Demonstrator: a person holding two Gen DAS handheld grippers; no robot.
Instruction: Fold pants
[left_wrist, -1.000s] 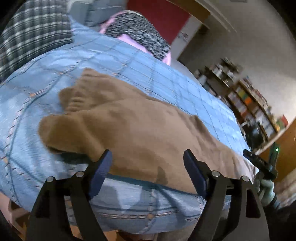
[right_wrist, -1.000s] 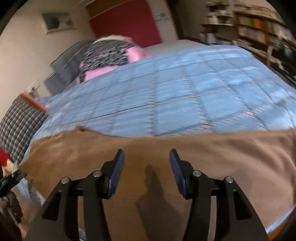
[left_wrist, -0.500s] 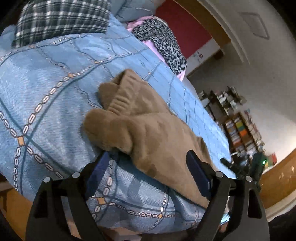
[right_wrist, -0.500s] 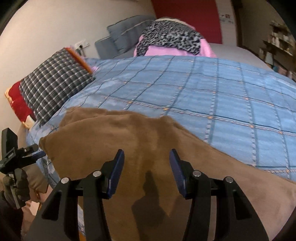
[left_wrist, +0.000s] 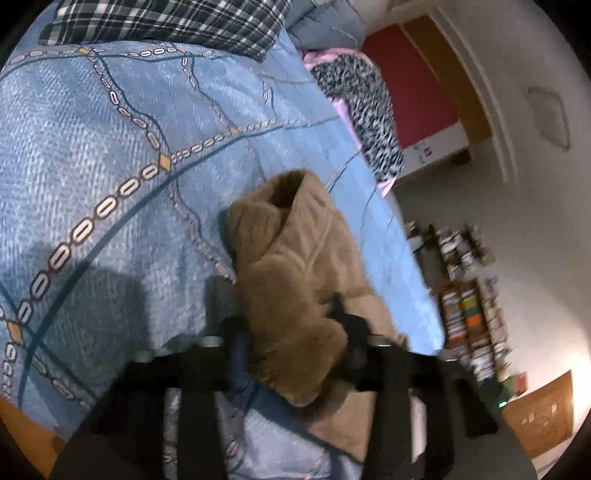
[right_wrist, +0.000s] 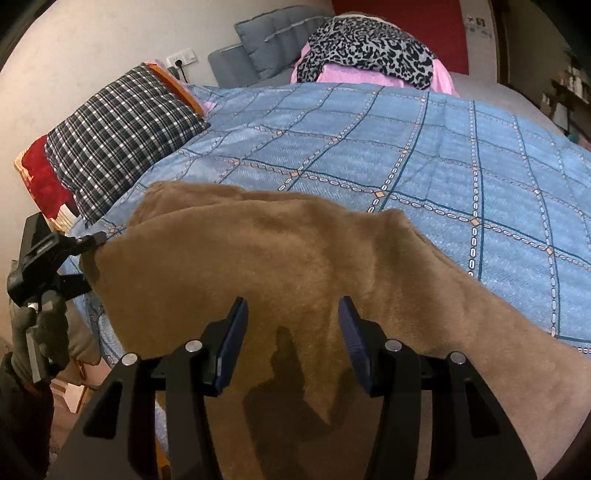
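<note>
Left hand-held gripper (left_wrist: 291, 350) we log clamped on the brown pants (right_wrist: 295, 266) end at 9 o'clock for folding over; right hand-held gripper (right_wrist: 291, 332) hovers, fingers apart, above the cloth on the bed (right_wrist: 443, 155).

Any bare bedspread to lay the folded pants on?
Yes: the blue bedspread is bare between the brown pants, the plaid pillow and the leopard-print pile. The near edge is crowded: pants and both hand-held grippers.
</note>
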